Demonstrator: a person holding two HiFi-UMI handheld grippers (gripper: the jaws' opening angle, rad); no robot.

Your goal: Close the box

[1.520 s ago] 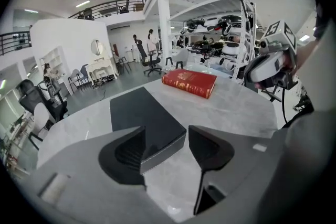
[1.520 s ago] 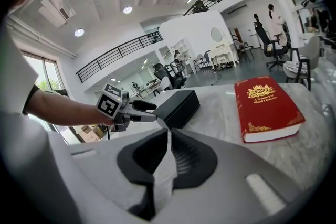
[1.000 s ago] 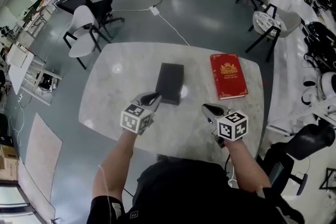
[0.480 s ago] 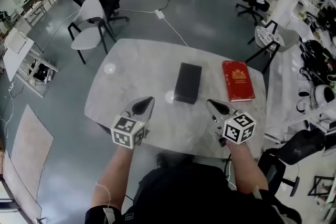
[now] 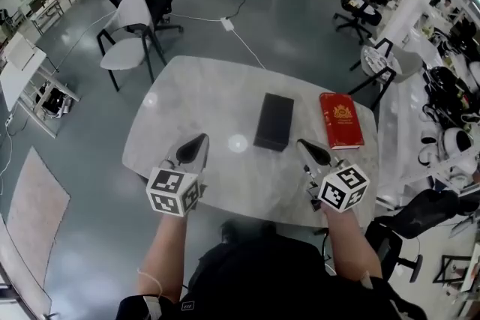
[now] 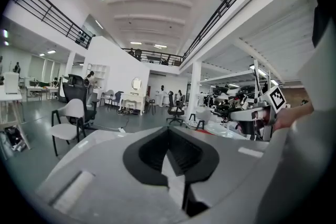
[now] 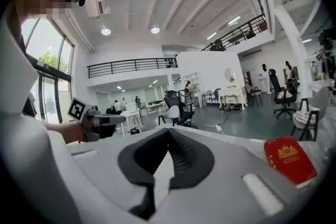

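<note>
A flat black box [image 5: 274,121] lies shut in the middle of the marble table [image 5: 195,101]. To its right lies a red book-shaped box [image 5: 341,121] with gold print, also shut; it shows low at the right of the right gripper view as the red box [image 7: 289,159]. My left gripper [image 5: 199,140] hovers over the near left part of the table, apart from the black box, jaws shut on nothing. My right gripper [image 5: 303,145] hovers near the front right, just short of the red box, also shut and empty. Both gripper views look level across the room, over the table.
A white chair [image 5: 131,34] stands off the table's far left corner and another chair [image 5: 390,49] off its far right. A cable [image 5: 240,37] runs over the floor behind the table. The person's dark trousers [image 5: 262,273] are at the near edge.
My left gripper has drawn back and leftward from the black box's near corner. The right gripper has kept its place near the front right. The head view has shifted slightly.
</note>
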